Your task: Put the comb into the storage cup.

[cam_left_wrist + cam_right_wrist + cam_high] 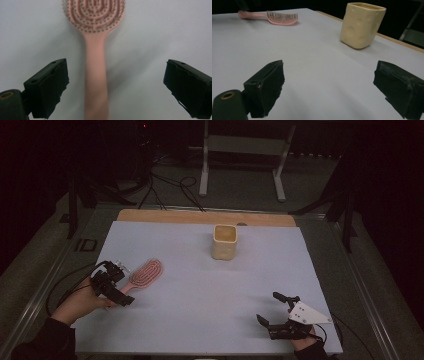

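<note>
A pink hairbrush (145,274) lies bristles up on the pale sheet at the left, its handle pointing toward the person. My left gripper (126,285) is at that handle, held in a hand. In the left gripper view the handle (96,82) runs up between my two jaws, which stand wide apart, and neither pad touches it, so the left gripper (117,85) is open. My right gripper (268,307) rests low at the front right, open with nothing between its jaws (329,87). From there the hairbrush (280,18) lies far off to the left.
A cream dimpled cup (224,241) stands upright near the back middle of the pale sheet (210,305); it is at the upper right in the right gripper view (362,25). A wooden table edge (200,216) runs behind it. Cables and a metal stand (240,150) are on the floor beyond.
</note>
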Tool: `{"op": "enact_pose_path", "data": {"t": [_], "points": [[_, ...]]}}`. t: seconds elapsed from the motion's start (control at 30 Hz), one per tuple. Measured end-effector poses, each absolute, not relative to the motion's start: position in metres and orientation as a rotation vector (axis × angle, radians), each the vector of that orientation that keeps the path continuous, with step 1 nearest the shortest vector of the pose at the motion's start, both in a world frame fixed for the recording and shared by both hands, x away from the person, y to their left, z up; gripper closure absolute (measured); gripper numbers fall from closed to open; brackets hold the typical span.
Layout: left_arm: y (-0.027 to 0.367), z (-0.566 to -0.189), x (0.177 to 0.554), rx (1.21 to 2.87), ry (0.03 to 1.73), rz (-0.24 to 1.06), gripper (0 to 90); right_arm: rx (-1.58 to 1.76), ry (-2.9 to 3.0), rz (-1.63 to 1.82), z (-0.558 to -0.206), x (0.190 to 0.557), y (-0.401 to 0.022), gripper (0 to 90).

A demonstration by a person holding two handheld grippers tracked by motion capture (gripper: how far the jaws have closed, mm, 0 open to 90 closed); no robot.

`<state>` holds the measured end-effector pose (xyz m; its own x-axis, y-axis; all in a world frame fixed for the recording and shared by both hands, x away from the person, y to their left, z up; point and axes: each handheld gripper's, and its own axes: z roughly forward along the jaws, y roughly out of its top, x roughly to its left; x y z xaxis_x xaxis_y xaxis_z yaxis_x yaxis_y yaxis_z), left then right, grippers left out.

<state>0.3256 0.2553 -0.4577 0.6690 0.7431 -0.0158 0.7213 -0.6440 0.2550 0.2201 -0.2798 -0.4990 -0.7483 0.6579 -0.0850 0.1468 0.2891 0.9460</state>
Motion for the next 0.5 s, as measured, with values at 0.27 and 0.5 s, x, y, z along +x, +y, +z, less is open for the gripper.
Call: {"op": "enact_pose_path", "data": {"t": [0.27,0.5], "points": [[0.257,-0.461,0.335,2.673,1.183,0.118,6.5,0.717,2.099,1.467,-0.499,0.220,-0.279,9.1],[0.256,-0.464,0.346,2.709,1.163,0.094,14.3,0.717,2.099,1.467,-0.499,0.220,-0.280,9.1]]}}
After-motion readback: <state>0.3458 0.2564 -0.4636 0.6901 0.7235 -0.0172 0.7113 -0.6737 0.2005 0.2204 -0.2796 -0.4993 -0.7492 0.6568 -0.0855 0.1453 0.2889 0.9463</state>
